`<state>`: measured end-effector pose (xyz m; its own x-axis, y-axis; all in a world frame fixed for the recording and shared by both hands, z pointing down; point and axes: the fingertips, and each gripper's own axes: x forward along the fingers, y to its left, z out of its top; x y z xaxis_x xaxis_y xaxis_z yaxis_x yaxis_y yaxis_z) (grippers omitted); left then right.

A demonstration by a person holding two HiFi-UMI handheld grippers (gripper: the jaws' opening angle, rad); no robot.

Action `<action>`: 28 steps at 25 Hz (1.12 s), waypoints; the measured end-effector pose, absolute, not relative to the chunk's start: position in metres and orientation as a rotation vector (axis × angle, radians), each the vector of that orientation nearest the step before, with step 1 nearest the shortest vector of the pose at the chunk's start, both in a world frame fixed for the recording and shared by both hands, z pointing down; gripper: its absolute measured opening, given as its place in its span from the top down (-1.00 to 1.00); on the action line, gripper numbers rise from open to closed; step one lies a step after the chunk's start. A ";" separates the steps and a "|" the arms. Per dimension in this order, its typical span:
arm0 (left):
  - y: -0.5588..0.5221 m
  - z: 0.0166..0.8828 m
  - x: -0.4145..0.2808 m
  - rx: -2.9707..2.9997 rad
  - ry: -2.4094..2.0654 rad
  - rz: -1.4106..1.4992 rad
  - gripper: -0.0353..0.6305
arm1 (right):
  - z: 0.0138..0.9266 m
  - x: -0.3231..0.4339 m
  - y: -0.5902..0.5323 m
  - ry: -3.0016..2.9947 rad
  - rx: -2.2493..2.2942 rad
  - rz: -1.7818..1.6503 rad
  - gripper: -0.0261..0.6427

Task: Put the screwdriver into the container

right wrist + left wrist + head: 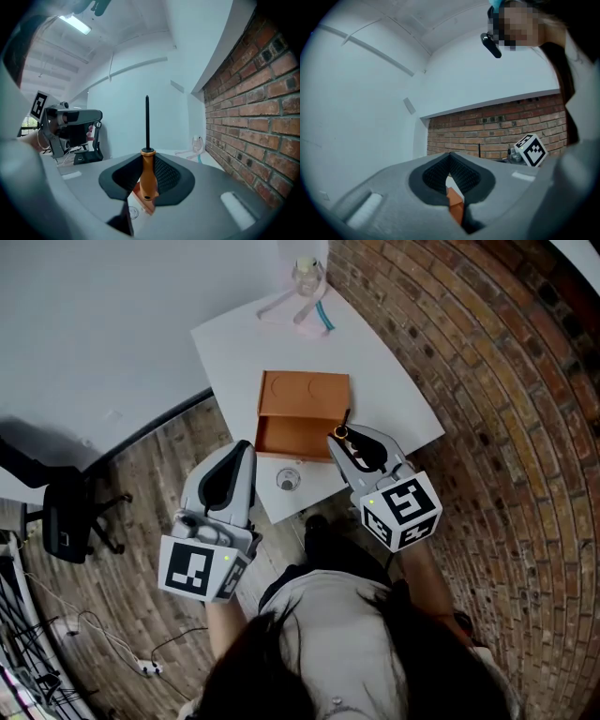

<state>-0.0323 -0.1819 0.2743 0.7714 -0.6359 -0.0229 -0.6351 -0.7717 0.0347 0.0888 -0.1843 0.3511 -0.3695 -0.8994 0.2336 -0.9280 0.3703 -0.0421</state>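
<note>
An orange open box, the container (302, 413), sits on the white table (384, 362) just ahead of both grippers. My right gripper (339, 434) hovers at its near right corner, shut on the screwdriver (343, 425). In the right gripper view the orange handle (147, 176) is pinched between the black pads, and the thin black shaft sticks out past the jaw tips. A bit of the container (139, 196) shows below the handle. My left gripper (246, 448) hangs over the table's near edge, left of the box, shut and empty. The container (455, 206) shows through the slit below the left gripper's (450, 157) tips.
A clear plastic object with a teal strip (305, 287) lies at the table's far end. A round grommet (288, 480) sits in the table near the front edge. A black chair (66, 512) stands at left, and cables (56, 624) lie on the floor.
</note>
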 end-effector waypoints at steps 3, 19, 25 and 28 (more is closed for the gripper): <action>-0.189 0.276 -0.030 2.927 -1.061 -0.043 0.89 | 0.360 0.091 -0.192 -2.448 1.629 0.265 0.67; -0.219 0.283 -0.013 2.896 -1.109 -0.053 0.89 | 0.412 0.102 -0.231 -2.418 1.496 0.299 0.67; -0.227 0.295 -0.015 2.880 -1.136 -0.004 0.89 | 0.438 0.105 -0.244 -2.391 1.444 0.322 0.67; -0.231 0.293 -0.014 2.870 -1.139 -0.037 0.89 | 0.450 0.105 -0.249 -2.379 1.413 0.329 0.67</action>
